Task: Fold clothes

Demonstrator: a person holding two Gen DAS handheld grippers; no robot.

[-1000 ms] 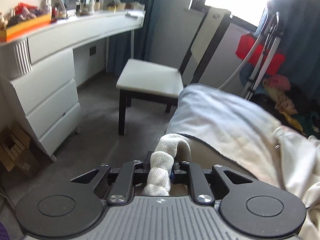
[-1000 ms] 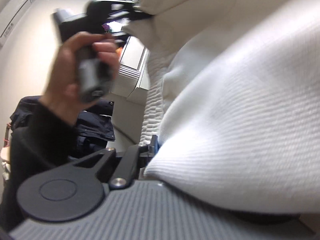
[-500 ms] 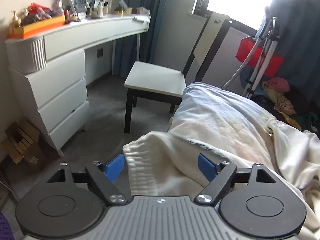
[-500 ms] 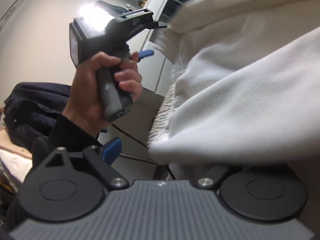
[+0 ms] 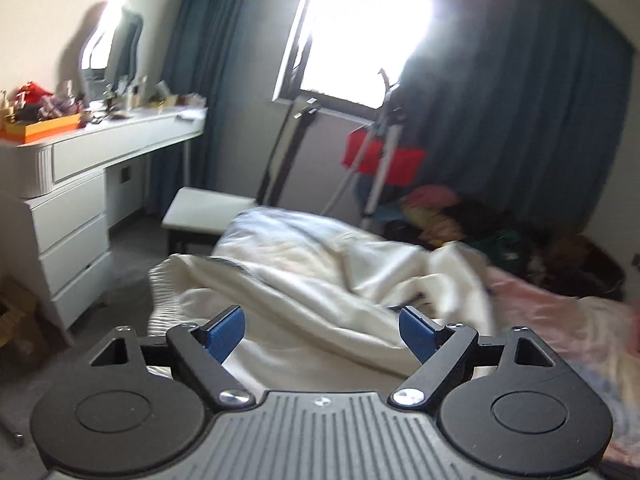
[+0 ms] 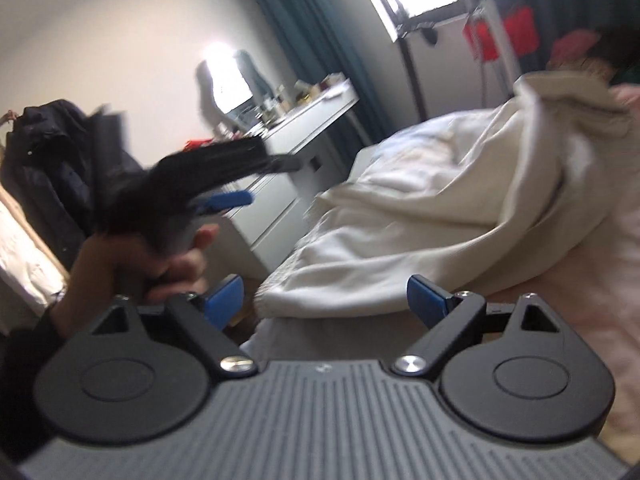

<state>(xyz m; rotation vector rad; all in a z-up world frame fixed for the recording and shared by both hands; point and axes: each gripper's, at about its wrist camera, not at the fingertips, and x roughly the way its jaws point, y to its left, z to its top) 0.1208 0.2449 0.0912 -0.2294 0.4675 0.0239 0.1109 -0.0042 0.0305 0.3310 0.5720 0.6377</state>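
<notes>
While open, left tool [image 5: 322, 330], garment [image 5: 304, 292] beyond

Cream, pink and teal bedroom colours

The big garment [image 5: 320, 300] on the bed is cream, ribbed at its hem, lying over a pale pink bedsheet [image 5: 560, 320]. Both sets of tongs, left [image 5: 322, 330] and right [image 6: 326, 298], are black with bright blue pads [image 5: 224, 330] and a grey ridged body. Curtains [image 5: 520, 120] are dark teal, the dresser [image 5: 72, 208] is white with an orange box [image 5: 44, 130] on top, the chair seat [image 5: 204, 210] is white on dark legs, and there's a red bag [image 5: 384, 160] by the window. Floor [image 5: 128, 240] is plain grey.
</notes>
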